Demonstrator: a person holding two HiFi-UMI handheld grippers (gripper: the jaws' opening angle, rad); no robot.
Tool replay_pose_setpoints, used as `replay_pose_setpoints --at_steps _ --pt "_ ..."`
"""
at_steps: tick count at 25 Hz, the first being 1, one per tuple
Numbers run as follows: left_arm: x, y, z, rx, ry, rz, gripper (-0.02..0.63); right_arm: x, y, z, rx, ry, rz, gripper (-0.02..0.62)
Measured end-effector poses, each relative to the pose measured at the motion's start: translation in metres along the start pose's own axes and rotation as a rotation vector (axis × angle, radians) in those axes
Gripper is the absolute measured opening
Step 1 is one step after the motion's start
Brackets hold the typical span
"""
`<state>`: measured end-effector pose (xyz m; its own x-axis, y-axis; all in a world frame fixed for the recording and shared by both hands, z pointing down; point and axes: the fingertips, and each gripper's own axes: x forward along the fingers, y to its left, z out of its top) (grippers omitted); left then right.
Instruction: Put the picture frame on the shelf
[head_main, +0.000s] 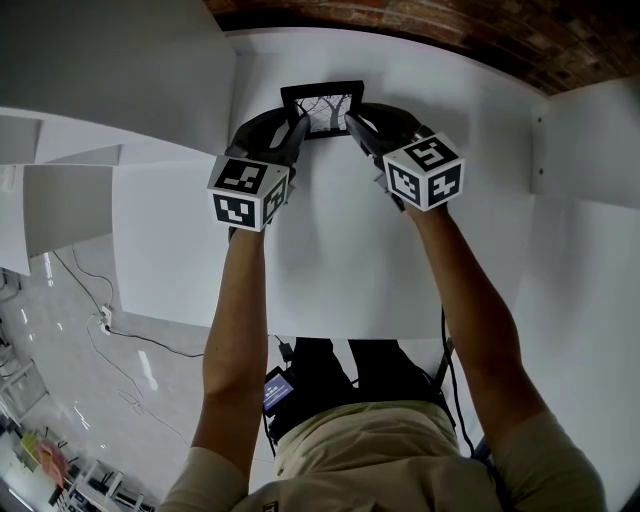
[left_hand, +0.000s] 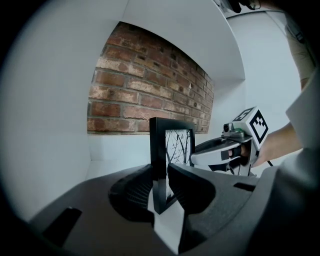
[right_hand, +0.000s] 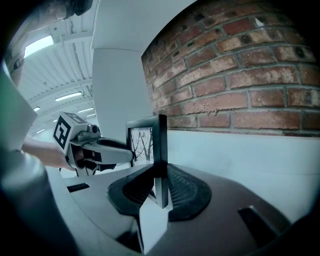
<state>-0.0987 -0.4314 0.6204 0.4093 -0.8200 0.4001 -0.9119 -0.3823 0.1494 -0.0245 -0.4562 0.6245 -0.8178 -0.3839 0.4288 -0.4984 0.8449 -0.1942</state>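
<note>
My left gripper (head_main: 297, 130) grips the picture frame (head_main: 322, 110) at its left edge, my right gripper (head_main: 353, 128) at its right edge; it is upright between them, over the shelf (head_main: 340, 250).

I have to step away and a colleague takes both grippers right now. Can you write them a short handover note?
Left hand-held gripper: shut on the left edge of the picture frame.
Right hand-held gripper: shut on the frame's right edge.
Frame: upright, picture facing you, at the back of the white shelf, close to the brick wall.
Done: the frame has been brought to the shelf.
Left: the views don't show whether its base is resting on the shelf. Probably lower it gently until it stands, open both grippers, then draw them straight back so it doesn't tip.
</note>
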Motion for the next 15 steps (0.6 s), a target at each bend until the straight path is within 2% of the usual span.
replay_pose_setpoints --at_steps 15 --pt "0.0098 0.0055 0.0050 0.060 -0.029 0.041 0.092 0.0064 -0.0064 0.0008 -0.019 -0.045 -0.014 0.078"
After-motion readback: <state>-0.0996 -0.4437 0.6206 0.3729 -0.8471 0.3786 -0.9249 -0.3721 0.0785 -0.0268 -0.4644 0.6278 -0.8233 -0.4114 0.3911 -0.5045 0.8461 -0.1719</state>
